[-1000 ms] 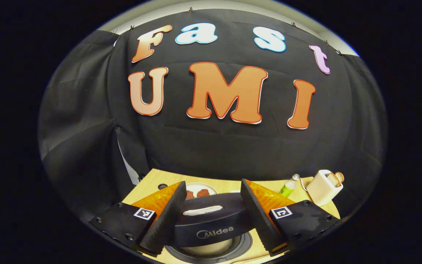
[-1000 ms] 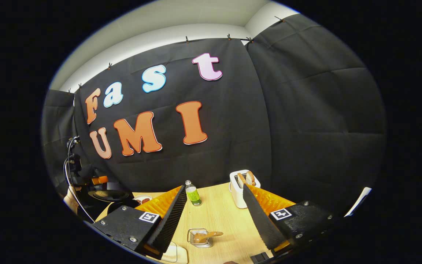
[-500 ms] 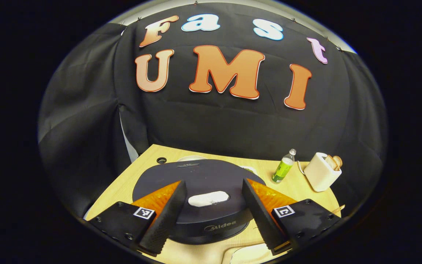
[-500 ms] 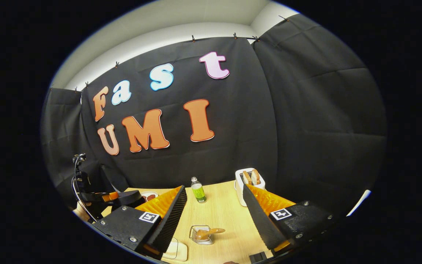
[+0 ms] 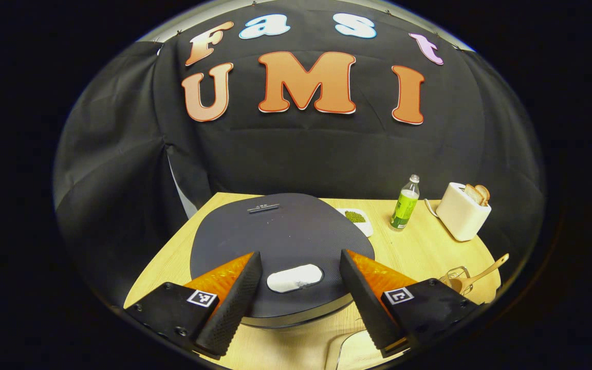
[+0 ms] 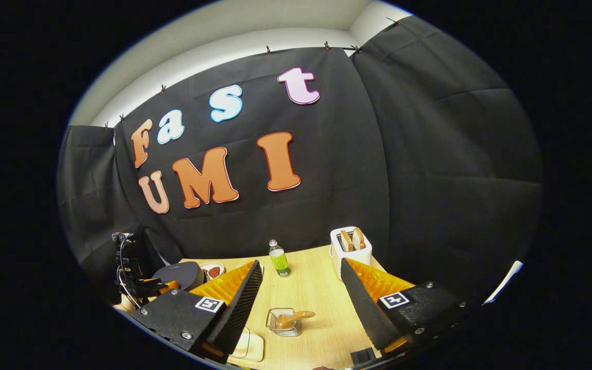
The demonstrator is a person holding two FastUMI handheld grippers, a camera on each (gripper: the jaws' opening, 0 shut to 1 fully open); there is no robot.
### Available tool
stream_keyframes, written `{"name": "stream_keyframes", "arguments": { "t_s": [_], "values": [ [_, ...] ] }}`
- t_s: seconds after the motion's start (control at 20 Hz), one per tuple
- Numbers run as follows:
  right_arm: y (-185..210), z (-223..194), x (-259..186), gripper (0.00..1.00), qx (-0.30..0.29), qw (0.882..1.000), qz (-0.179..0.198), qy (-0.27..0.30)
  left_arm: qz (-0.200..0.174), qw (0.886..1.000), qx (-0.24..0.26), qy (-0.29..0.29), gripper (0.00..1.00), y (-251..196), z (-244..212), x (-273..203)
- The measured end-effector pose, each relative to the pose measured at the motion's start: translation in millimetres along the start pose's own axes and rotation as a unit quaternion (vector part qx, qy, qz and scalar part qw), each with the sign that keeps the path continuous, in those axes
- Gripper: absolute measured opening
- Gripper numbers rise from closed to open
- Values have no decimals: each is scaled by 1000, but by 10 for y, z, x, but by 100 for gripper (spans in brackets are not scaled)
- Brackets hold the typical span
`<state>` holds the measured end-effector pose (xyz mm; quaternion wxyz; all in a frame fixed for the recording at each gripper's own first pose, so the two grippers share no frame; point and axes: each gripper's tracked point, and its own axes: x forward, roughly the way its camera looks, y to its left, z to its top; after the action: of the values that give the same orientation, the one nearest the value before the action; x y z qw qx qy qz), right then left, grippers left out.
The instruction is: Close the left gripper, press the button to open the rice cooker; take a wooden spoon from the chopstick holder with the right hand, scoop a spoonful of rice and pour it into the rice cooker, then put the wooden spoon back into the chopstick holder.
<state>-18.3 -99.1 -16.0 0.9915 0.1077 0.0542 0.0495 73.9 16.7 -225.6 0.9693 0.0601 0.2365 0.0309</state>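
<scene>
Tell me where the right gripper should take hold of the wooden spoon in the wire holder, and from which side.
Grip the wooden spoon by its handle, the free end that sticks out of the wire chopstick holder to the right in the right gripper view. The bowl end sits inside the wires and looks hard to reach. Probably come down from above with the right gripper, its jaws open, straddling the slanted handle.

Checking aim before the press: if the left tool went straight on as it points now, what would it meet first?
Most likely the rice cooker: its closed lid lies between the open fingers of the left tool, with the pale button centred there. Depth is unclear, so whether button or lid comes first is uncertain.
</scene>
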Motion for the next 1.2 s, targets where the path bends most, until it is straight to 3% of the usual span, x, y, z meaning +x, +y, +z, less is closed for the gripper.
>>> {"name": "stream_keyframes", "arguments": {
  "t_s": [0.25, 0.35, 0.4, 0.65, 0.85, 1.0, 1.05, 1.2],
  "values": [
    [-96, -69, -22, 94, 4, 1000, -6, 6, 2, 1000, 15, -11, 100, -7, -82, -3],
    [-123, -87, -26, 94, 6, 1000, -10, 9, 2, 1000, 6, -15, 96, 18, -93, -1],
    [-149, -100, -11, 94, 7, 1000, -12, 11, 2, 1000, 0, -19, 100, 13, -91, 19],
    [-207, -139, -4, 94, 4, 1000, -20, 15, 3, 1000, -9, -1, 98, 2, -207, 20],
    [-210, -147, 6, 94, 8, 1000, -21, 16, 3, 1000, 9, -15, 98, 6, -151, 23],
    [-197, -94, 4, 94, 12, 1000, -18, 12, 3, 1000, 20, 5, 100, 0, -128, 30],
    [-187, -63, 1, 94, 12, 1000, -17, 7, 4, 1000, 24, 18, 96, -5, -137, 20],
    [-192, 4, 6, 94, 4, 1000, -18, -3, -8, 1000, 26, 13, 100, -34, 70, -97]
  ]
}}
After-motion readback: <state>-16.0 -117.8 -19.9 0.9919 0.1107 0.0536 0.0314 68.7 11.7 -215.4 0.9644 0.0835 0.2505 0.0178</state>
